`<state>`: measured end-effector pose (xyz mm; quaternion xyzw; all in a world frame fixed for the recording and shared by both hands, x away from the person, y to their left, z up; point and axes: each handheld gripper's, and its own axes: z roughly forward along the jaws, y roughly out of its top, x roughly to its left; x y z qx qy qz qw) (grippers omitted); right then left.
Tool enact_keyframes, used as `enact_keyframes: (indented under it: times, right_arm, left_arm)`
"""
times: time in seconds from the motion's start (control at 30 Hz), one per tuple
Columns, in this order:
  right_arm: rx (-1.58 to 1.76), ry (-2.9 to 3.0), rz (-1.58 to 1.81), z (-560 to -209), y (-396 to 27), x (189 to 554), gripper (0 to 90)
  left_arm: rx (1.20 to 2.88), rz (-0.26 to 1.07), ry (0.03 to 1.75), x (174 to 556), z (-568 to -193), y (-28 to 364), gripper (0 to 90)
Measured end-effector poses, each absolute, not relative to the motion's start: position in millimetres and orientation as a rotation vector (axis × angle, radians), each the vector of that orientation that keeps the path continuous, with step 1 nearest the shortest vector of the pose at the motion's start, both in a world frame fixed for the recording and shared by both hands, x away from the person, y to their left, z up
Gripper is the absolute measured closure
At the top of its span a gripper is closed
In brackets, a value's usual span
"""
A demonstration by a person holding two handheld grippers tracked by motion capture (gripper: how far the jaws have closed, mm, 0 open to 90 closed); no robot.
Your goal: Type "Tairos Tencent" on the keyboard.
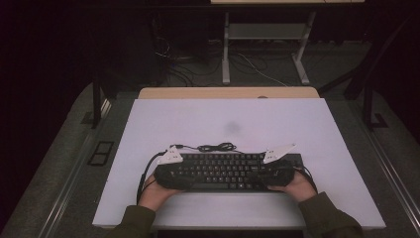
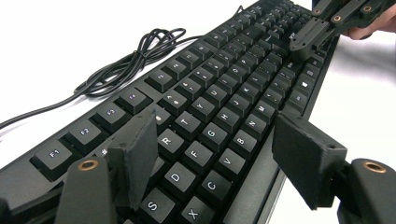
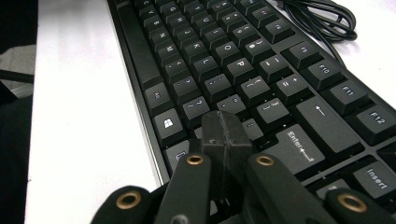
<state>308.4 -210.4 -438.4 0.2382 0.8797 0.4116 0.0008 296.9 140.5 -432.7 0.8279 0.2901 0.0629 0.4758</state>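
A black keyboard (image 1: pixel 225 171) lies flat near the front of the white table top (image 1: pixel 228 119). Its black cable (image 1: pixel 218 147) is coiled just behind it. My left gripper (image 1: pixel 173 176) is over the keyboard's left end. It is open, with the letter keys (image 2: pixel 219 135) under the gap and nothing between the fingers (image 2: pixel 135 154). My right gripper (image 1: pixel 276 174) is at the keyboard's right end. It is shut with nothing in it, and its joined tips (image 3: pixel 223 135) hover over or touch the keys beside Enter (image 3: pixel 299 144). The right gripper (image 2: pixel 308 39) also appears far along the keyboard in the left gripper view.
The coiled cable (image 2: pixel 135 60) lies on the table behind the function keys. A faint grey smudge (image 1: pixel 232 127) marks the middle of the table. Behind the table stands a desk frame (image 1: pixel 225 49) with loose floor cables (image 1: pixel 257 69).
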Motion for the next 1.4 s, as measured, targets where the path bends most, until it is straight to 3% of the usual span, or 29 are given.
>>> enact_keyframes:
  times: [0.63,1.03,1.17,1.4]
  right_arm:
    - [0.745,2.776,1.287,-440.5,-210.6,309.5,89.4]
    - [0.748,2.778,1.289,-440.6,-210.7,309.6,89.4]
    - [0.749,2.778,1.29,-440.6,-210.7,309.6,89.4]
    - [0.749,2.779,1.29,-440.6,-210.7,309.7,89.4]
  left_arm:
    - [2.027,0.193,0.715,305.4,-429.5,132.4,29.6]
    - [2.031,0.203,0.718,312.7,-428.4,125.7,34.7]
    - [2.035,0.202,0.718,313.9,-428.8,123.4,41.4]
    - [2.047,0.196,0.718,315.9,-428.6,119.1,63.9]
